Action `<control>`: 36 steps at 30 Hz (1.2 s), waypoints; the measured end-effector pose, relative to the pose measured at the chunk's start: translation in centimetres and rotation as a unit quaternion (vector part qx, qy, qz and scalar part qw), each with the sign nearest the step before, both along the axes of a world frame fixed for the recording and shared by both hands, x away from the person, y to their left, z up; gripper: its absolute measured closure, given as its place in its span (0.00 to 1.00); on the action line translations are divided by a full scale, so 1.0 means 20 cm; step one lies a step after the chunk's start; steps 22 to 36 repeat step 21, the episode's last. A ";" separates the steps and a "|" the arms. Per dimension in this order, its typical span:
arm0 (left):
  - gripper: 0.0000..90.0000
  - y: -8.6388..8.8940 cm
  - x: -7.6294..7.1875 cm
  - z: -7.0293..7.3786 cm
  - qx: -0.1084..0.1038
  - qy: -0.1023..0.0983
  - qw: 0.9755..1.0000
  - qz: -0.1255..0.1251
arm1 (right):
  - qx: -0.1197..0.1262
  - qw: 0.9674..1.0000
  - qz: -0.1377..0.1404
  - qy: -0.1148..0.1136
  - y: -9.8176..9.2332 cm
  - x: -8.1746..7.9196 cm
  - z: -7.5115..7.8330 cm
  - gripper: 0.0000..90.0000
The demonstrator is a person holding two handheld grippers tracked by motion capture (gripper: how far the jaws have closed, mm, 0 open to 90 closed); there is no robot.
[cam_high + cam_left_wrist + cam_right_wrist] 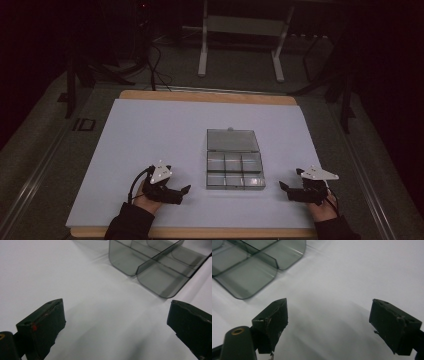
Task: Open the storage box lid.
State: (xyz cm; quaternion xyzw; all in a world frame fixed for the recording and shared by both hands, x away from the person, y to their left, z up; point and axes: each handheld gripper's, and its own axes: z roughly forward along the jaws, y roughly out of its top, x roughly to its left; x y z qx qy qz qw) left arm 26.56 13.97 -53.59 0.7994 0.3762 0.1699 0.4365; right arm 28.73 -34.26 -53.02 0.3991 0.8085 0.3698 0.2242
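Note:
A clear smoky plastic organiser box (234,170) lies open in the middle of the white sheet, its lid (232,140) folded back flat behind it. Its several compartments look empty. My left gripper (184,191) rests on the sheet to the box's left, open, nothing between its jaws. The left gripper view shows the box's near corner (152,275) ahead and to the right. My right gripper (284,189) rests to the box's right, also open and holding nothing. The box's corner (252,272) sits at the upper left in the right gripper view.
The white sheet (150,140) covers a wooden board (205,95) on a grey surface. A white table frame (240,35) and cables (155,65) stand on the dark floor beyond. Bare sheet lies left, right and behind the box.

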 end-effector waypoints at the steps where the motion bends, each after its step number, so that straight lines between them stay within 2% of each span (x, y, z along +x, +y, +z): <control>1: 0.03 0.00 0.00 0.00 0.000 0.000 1.000 0.003 | 0.001 1.000 -0.002 0.000 -0.01 0.00 0.00 0.17; 6: 0.03 0.01 0.00 -0.01 0.002 -0.002 1.000 0.014 | -0.002 1.000 -0.017 -0.005 -0.03 0.00 -0.01 0.17; 16: 0.03 0.01 -0.02 -0.01 0.002 -0.018 0.999 0.028 | 0.025 0.999 -0.045 -0.010 -0.06 0.00 -0.02 0.17; 36: 0.03 0.01 -0.02 -0.01 0.000 -0.016 0.999 0.027 | 0.028 0.999 -0.045 -0.008 -0.07 0.00 -0.02 0.17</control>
